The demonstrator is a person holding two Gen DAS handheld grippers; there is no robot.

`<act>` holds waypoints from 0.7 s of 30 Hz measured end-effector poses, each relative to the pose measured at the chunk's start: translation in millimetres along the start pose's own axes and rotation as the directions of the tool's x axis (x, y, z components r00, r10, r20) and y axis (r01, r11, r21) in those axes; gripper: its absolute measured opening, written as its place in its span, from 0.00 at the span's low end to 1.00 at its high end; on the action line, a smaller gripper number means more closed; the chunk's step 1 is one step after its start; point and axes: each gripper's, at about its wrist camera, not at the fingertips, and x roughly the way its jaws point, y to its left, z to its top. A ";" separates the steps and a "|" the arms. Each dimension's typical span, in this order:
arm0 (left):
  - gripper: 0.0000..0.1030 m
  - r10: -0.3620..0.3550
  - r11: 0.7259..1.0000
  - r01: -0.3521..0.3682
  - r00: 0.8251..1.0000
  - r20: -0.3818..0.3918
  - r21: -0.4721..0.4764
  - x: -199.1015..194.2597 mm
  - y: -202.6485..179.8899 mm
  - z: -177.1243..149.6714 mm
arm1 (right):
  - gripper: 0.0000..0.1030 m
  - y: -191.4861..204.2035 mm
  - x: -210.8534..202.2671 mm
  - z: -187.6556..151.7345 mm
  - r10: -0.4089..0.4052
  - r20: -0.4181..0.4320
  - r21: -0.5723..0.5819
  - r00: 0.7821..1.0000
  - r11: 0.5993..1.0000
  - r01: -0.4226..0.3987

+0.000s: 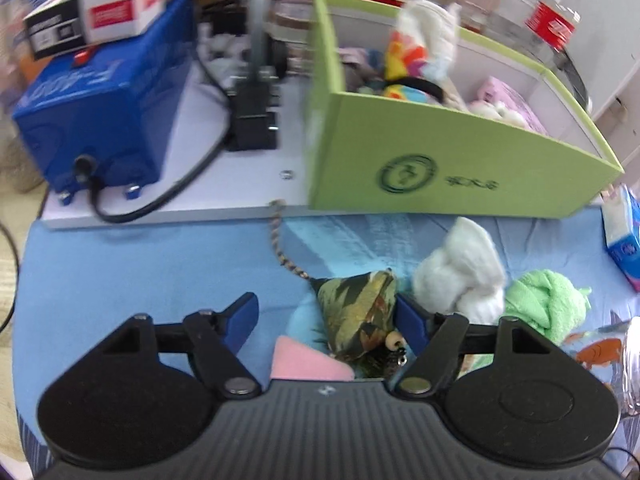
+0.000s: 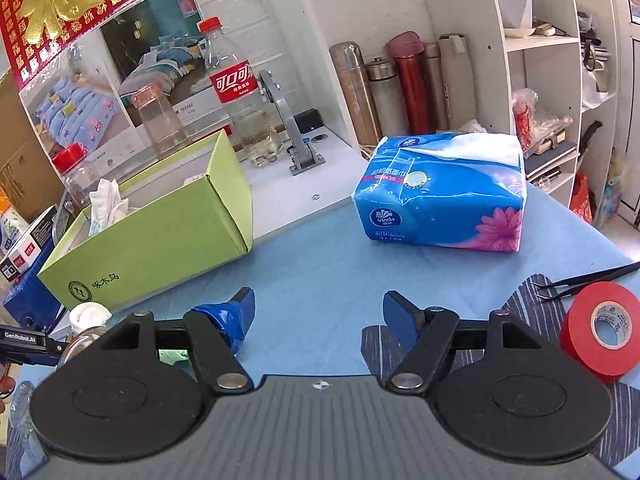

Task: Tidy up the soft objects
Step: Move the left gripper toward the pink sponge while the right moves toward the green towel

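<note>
Green box (image 1: 440,152) walls off back; white cloth (image 1: 460,268), green towel (image 1: 544,304) crowd right.

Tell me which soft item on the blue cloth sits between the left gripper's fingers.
The camouflage pouch, with a braided cord; the white bundle and green towel lie outside, to its right.

Cluttered home room; shelf unit (image 2: 552,40), row of thermos flasks (image 2: 400,80), red "fu" poster (image 2: 60,4), bedding picture (image 2: 132,64)
</note>
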 end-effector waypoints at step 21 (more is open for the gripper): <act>0.75 0.091 0.993 -0.088 0.996 0.024 -0.084 -18.0 37.6 -36.0 | 0.56 21.9 -2.0 -2.3 0.054 -0.017 -0.029 0.998 0.998 -0.054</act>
